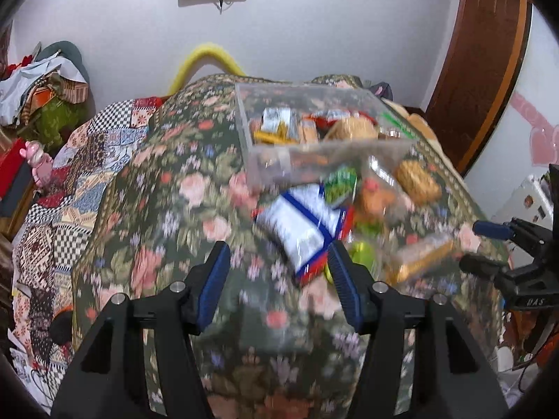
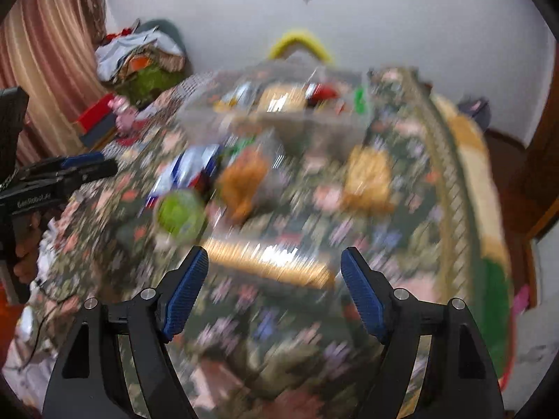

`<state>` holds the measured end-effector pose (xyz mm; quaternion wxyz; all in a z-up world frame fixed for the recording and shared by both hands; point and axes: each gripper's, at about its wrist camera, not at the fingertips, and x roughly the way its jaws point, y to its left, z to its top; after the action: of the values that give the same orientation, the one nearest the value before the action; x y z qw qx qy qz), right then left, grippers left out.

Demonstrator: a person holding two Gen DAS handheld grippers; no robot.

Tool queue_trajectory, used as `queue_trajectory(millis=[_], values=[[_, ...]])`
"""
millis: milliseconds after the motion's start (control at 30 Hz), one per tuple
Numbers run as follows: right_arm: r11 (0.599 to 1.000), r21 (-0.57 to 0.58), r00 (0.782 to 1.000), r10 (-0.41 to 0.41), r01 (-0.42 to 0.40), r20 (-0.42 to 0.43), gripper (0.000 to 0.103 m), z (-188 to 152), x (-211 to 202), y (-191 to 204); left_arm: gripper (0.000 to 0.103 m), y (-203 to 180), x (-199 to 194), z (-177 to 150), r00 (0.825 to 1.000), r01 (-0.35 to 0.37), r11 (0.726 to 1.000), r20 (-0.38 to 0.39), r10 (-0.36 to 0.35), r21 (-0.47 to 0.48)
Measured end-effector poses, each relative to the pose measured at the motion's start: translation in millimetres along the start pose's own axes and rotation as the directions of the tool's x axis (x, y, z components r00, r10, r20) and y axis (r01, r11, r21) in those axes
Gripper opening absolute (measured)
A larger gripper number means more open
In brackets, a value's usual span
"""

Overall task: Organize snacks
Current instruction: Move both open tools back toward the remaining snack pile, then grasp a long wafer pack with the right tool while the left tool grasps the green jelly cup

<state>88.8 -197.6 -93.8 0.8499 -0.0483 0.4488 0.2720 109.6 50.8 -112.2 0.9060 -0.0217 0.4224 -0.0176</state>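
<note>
Left hand-held gripper (image 1: 277, 262): jaws apart, nothing between the blue pads (image 1: 213, 282), only the floral bedspread (image 1: 167, 209) beneath. Its right fingertip overlaps the lower corner of a white-and-blue packet (image 1: 300, 230) in the left wrist view; contact cannot be judged through the blur.

Right hand-held gripper (image 2: 274, 262): jaws wide apart, empty. Just past the fingertips, at 12 o'clock, lies a long gold-wrapped biscuit pack (image 2: 269, 262) crosswise on the bed; pads not on it.

Loose snacks on the bedspread, left wrist view, outward from the left gripper:
- white-and-blue packet at 1 o'clock, nearest
- round green item (image 1: 363, 255) just right of the right finger, partly hidden
- gold-wrapped biscuit pack (image 1: 419, 260) at 2 o'clock
- orange snack in clear wrap (image 1: 375, 199) and small green packet (image 1: 340, 183) beyond the white packet
- golden biscuit pack (image 1: 417, 181) further at 1 o'clock, close beside the box

Clear plastic box (image 1: 265, 160) at 12 to 1 o'clock, far side of the loose pile, standing on the bed; several snacks already inside, individual types blurred.

Right gripper seen from the side at 3 o'clock edge of the left view. Right wrist view heavily motion-blurred; the same box (image 2: 195, 104) is visible at 12 o'clock
</note>
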Motion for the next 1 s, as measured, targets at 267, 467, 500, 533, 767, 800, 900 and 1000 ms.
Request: queue_trajectory(millis=[267,467,500,533,767,800,900,1000], values=[[0.994,0.078,0.991,0.078,-0.070,-0.107,0.077,-1,55,-1,0.058,-4,6,-32,0.999,0.000,1.000,-0.041,0.000,0.005],[0.984,0.156,0.992,0.098,-0.084,-0.080,0.082,31,78,-11,0.058,-10,11,-35,0.999,-0.015,0.999,-0.038,0.016,0.037],[0.984,0.161,0.993,0.091,-0.078,-0.074,0.082,35,80,-12,0.058,-10,12,-35,0.999,-0.009,0.999,-0.038,0.010,0.034],[0.983,0.169,0.994,0.083,-0.071,-0.066,0.085,39,83,-12,0.058,-11,13,-34,0.999,-0.003,1.000,-0.038,0.004,0.031],[0.984,0.177,0.999,0.016,-0.007,-0.052,0.086,45,91,-9,0.058,-24,27,-28,0.997,0.057,0.998,-0.053,-0.056,0.015],[0.986,0.167,0.998,0.016,-0.006,-0.056,0.086,41,90,-9,0.058,-27,29,-28,0.996,0.063,0.998,-0.057,-0.062,0.015],[0.993,0.116,0.998,0.012,-0.005,-0.056,0.076,31,83,-12,0.058,-36,35,-27,0.994,0.089,0.996,-0.071,-0.087,0.022],[0.999,0.044,0.998,-0.005,0.008,-0.069,0.069,19,72,-14,0.058,-47,41,-24,0.991,0.107,0.993,-0.082,-0.104,0.039]])
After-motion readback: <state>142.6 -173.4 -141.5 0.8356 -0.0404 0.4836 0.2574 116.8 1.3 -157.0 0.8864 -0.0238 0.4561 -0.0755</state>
